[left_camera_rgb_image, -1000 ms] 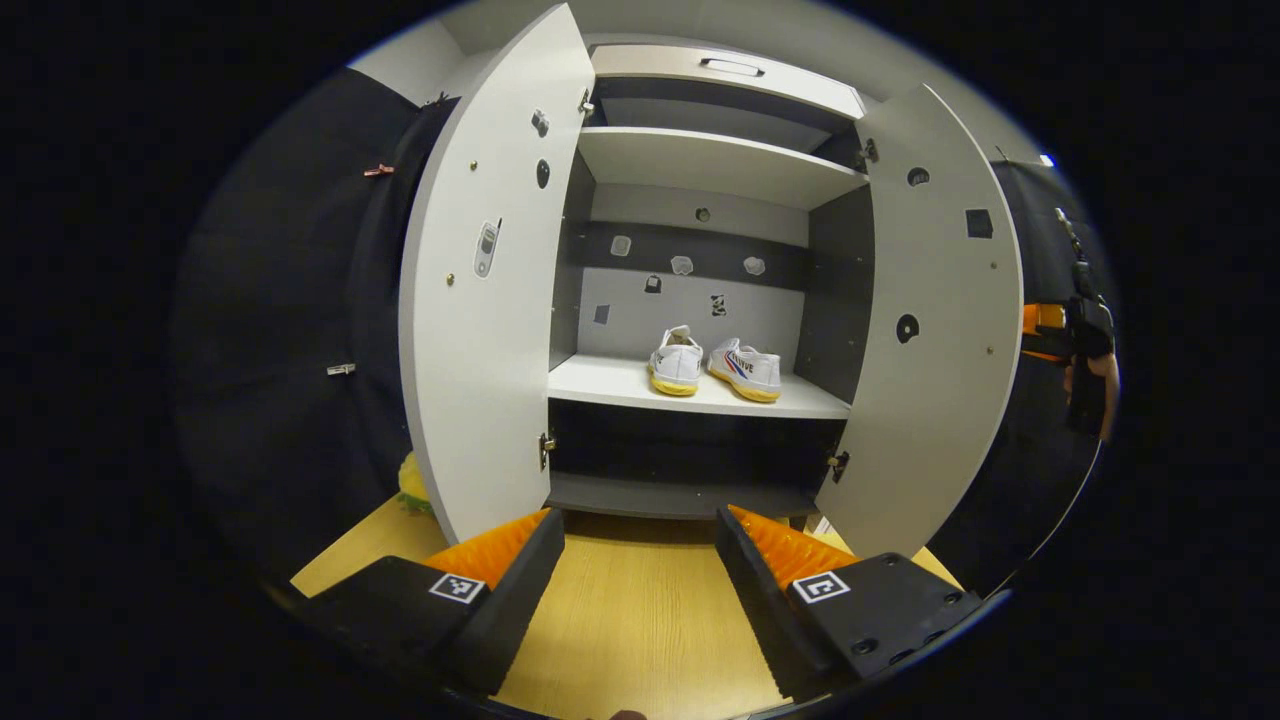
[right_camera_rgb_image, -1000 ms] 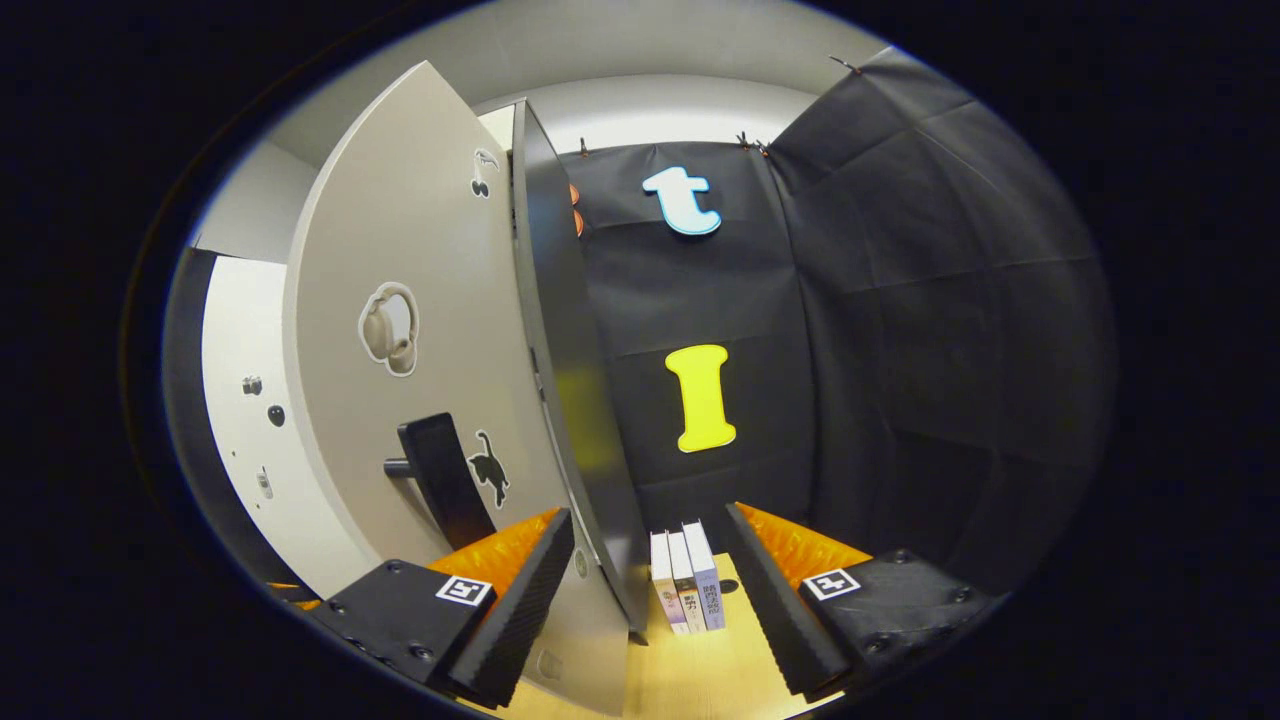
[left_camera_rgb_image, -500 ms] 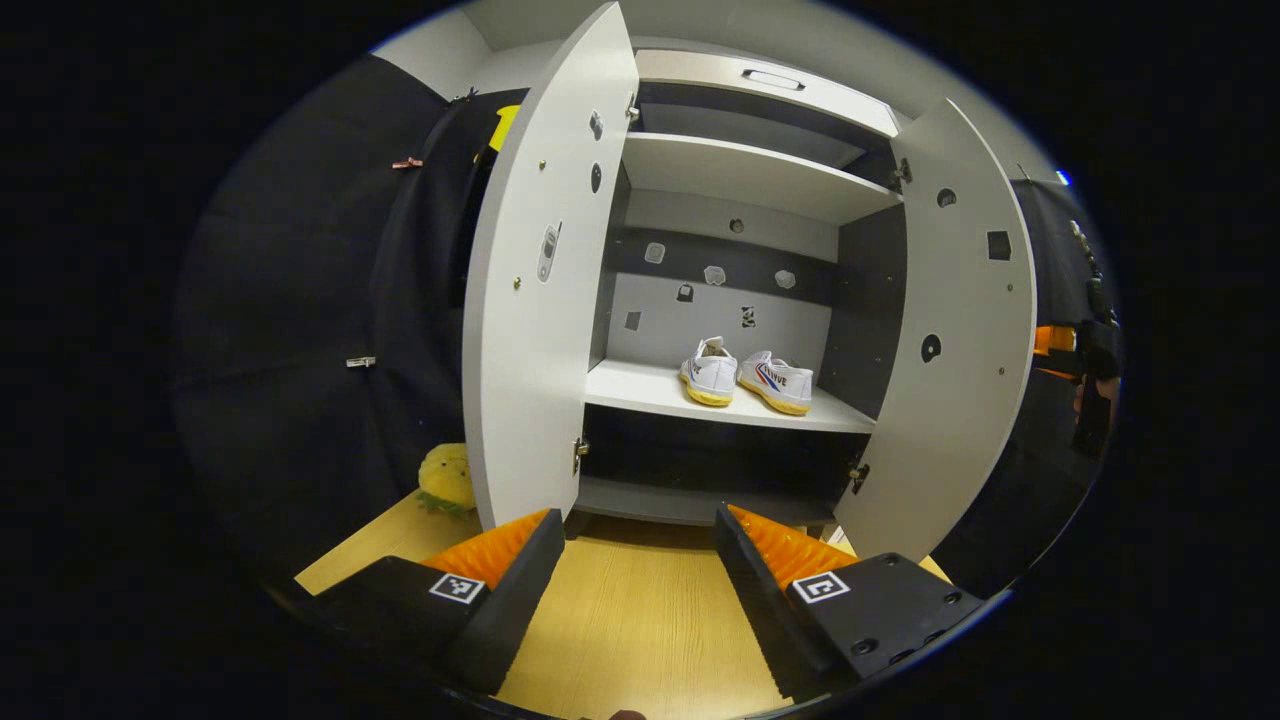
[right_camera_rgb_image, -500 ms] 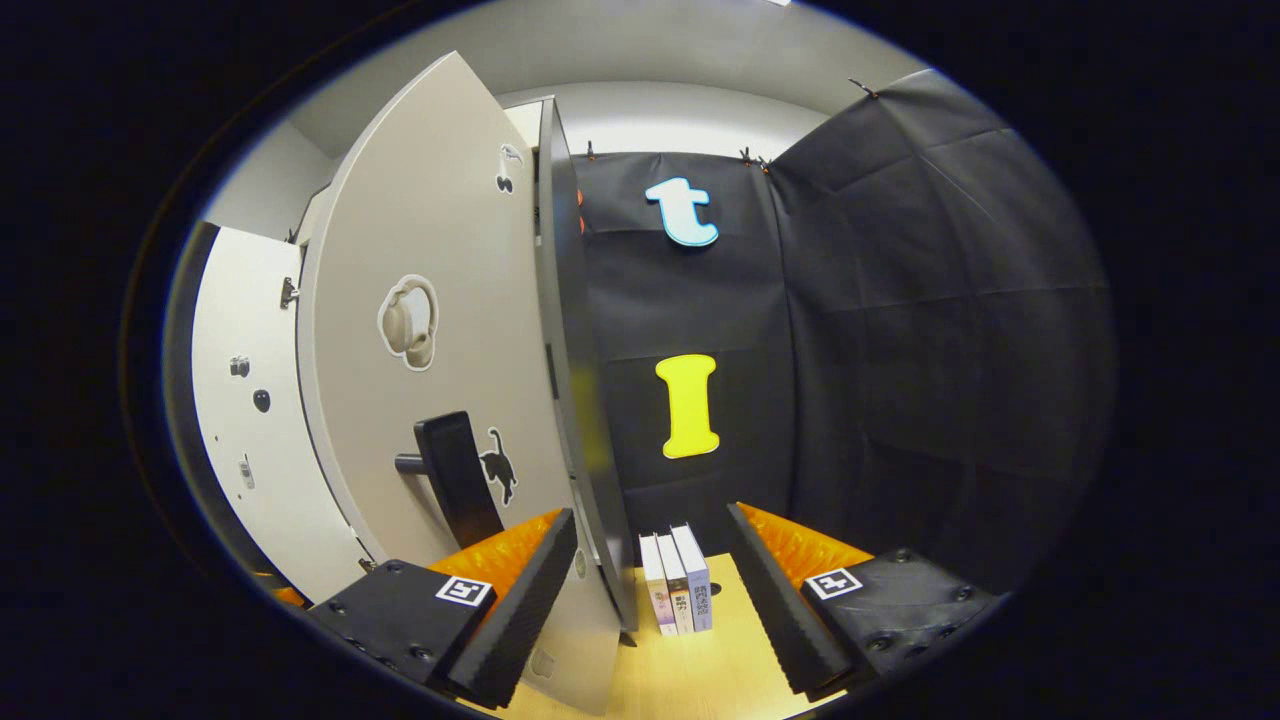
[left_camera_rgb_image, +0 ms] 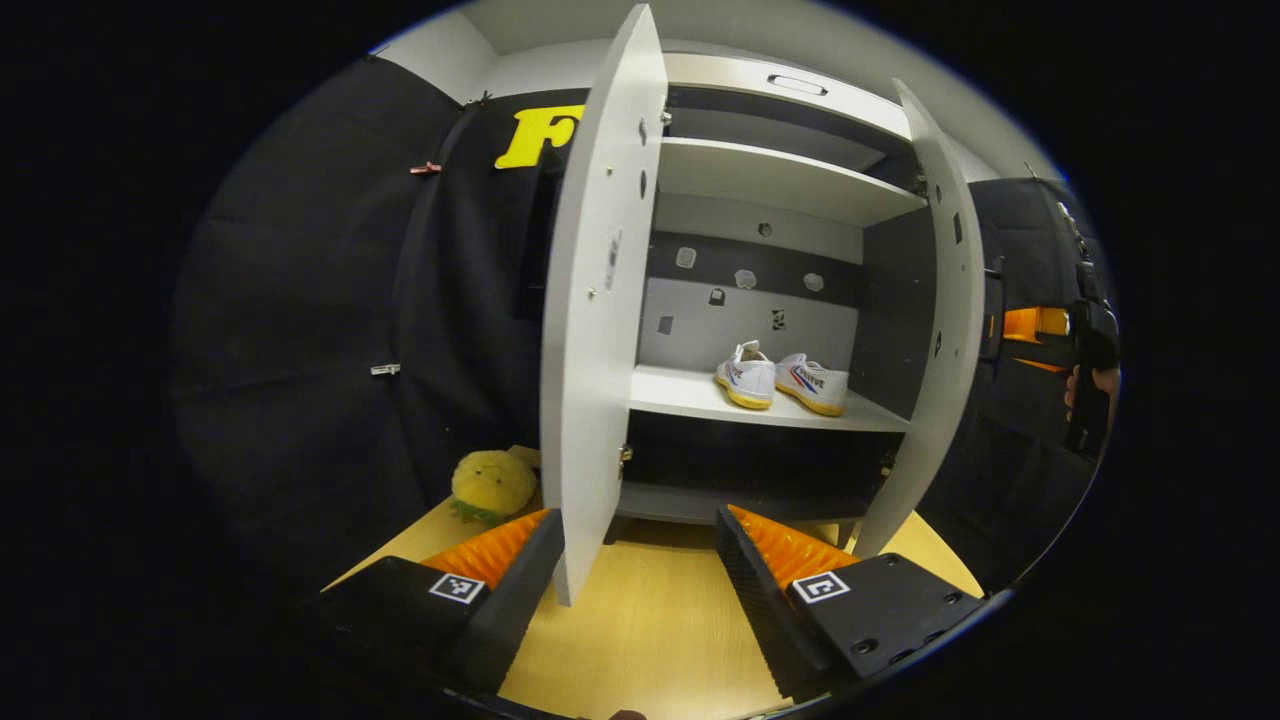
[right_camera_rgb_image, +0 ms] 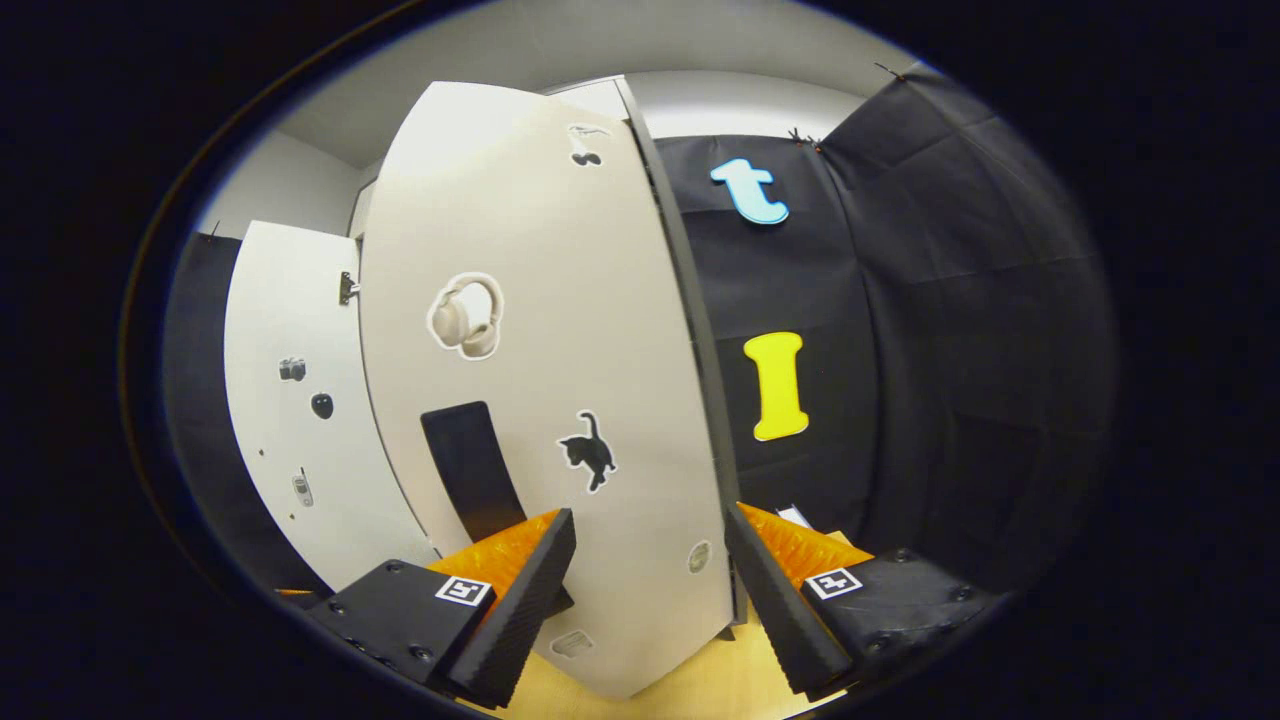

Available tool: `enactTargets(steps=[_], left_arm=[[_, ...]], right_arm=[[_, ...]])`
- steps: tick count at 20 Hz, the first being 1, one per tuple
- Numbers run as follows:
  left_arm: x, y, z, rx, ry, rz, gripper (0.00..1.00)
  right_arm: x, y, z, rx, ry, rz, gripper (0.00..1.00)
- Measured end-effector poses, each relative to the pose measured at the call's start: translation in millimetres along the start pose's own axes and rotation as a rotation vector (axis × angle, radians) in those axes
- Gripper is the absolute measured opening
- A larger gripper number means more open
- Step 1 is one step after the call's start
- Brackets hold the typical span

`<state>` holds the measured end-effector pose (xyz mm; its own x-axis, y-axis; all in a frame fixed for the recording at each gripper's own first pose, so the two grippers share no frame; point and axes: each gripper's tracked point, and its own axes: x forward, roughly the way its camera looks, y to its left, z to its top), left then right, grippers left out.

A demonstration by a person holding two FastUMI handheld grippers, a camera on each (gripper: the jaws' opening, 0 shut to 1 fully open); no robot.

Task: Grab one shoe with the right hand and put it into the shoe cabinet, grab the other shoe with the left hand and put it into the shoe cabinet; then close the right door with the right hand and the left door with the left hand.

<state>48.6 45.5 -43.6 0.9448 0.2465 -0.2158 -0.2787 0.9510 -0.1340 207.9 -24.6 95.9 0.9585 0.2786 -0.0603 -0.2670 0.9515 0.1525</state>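
Two white shoes, one (left_camera_rgb_image: pixel 745 375) beside the other (left_camera_rgb_image: pixel 812 383), stand on the middle shelf (left_camera_rgb_image: pixel 680 393) of the shoe cabinet. In the left gripper view the left door (left_camera_rgb_image: pixel 600 300) is seen almost edge-on, and the right door (left_camera_rgb_image: pixel 945 330) is partly swung in. My left gripper (left_camera_rgb_image: pixel 640 590) is open and empty, low in front of the cabinet. My right gripper (right_camera_rgb_image: pixel 650 590) is open right at the outer face of the right door (right_camera_rgb_image: pixel 560 400), whose black handle (right_camera_rgb_image: pixel 468 465) is just above its left finger. I cannot tell whether it touches the door.
A yellow plush toy (left_camera_rgb_image: pixel 490 483) lies on the wooden floor (left_camera_rgb_image: pixel 640 640) left of the left door. The right gripper and the hand holding it (left_camera_rgb_image: pixel 1090 370) show at the far right of the left gripper view. Black cloth walls stand on both sides.
The right door has swung inward, and in the right gripper view it now hides the books seen earlier. The left gripper view has shifted, so the left door is now seen nearly edge-on.
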Motion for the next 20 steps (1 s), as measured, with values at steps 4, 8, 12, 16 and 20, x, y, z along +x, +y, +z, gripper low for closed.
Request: enactTargets(steps=[4, 8, 12, 16, 20], left_arm=[[-5, 36, -1, -0.028, -0.006, 0.048, 0.95], [-4, 81, -1, -0.055, -0.001, 0.090, 0.95], [4, 132, 18, -0.066, -0.003, 0.124, 0.95], [20, 167, 59, -0.132, -0.043, 0.108, 0.95], [36, 189, 106, -0.097, -0.074, 0.066, 0.95]], right_arm=[[4, 32, -7, -0.041, -0.005, 0.014, 0.98], [1, 45, -22, -0.005, 0.011, -0.009, 0.98], [-7, 50, -42, 0.050, 0.035, -0.057, 0.98], [-16, 53, -60, 0.081, 0.052, -0.111, 0.98], [-26, 59, -75, 0.060, 0.066, -0.152, 0.98]])
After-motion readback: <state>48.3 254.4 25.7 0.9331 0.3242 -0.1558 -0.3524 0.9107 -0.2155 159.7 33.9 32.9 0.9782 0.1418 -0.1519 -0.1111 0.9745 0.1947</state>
